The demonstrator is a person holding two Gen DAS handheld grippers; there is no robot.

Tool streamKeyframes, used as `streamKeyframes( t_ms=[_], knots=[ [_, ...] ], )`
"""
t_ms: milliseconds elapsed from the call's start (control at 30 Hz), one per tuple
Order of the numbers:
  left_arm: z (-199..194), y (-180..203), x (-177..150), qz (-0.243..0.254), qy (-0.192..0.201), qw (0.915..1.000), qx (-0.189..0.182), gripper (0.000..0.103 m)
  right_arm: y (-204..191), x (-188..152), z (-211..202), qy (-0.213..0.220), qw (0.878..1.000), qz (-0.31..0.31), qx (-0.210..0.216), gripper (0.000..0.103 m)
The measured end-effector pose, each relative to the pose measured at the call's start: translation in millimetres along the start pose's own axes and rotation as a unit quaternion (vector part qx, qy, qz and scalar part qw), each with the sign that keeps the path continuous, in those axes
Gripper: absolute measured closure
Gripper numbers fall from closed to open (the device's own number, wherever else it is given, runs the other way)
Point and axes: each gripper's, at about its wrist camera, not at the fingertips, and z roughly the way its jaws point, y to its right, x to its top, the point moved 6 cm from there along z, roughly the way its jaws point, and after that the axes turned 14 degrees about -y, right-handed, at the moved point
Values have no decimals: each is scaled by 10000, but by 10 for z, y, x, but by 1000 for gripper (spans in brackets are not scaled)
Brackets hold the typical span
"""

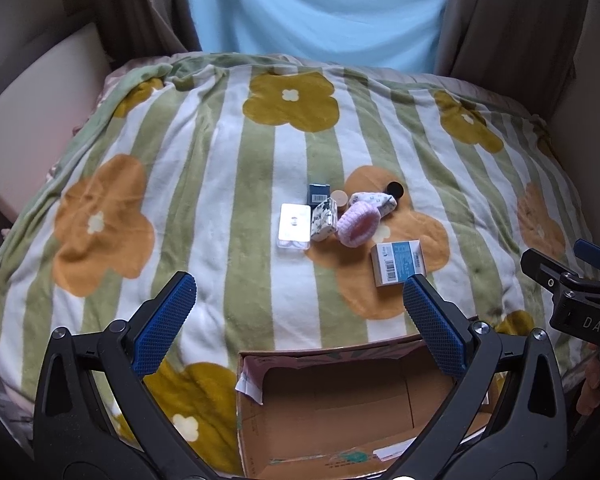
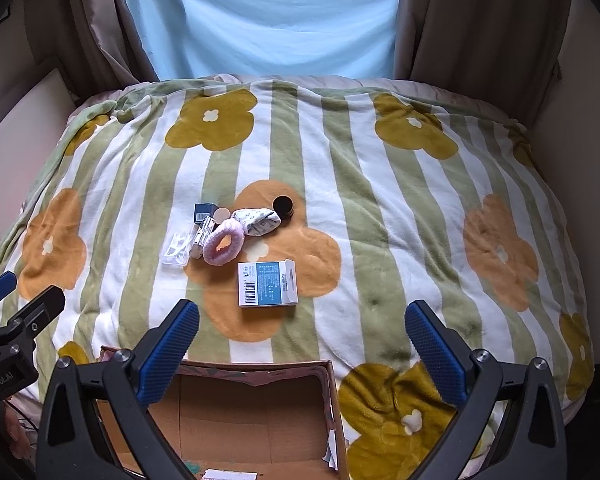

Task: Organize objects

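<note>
Left gripper (image 1: 300,300) and right gripper (image 2: 302,328), side by side, jaws spread wide and holding nothing, poised above the cardboard box (image 2: 256,412), facing the blue-and-white carton (image 2: 267,283).

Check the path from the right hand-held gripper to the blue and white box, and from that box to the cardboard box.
Nothing visible blocks either path. The right hand-held gripper is open, with only bare blanket between it and the blue and white box. The cardboard box sits open just in front of it, with only blanket between.
</note>
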Motion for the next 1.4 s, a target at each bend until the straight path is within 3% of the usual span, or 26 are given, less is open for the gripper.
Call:
streamKeyframes(
  t_ms=[367, 1400],
  knots=[
    [8, 33, -8, 37, 19, 9999, 126, 0, 36, 22, 8, 34, 10000, -4, 78, 1],
    [-45, 42, -111, -211, -5, 9998, 52, 0, 49, -19, -32, 113, 9999, -58, 114, 1]
  ],
)
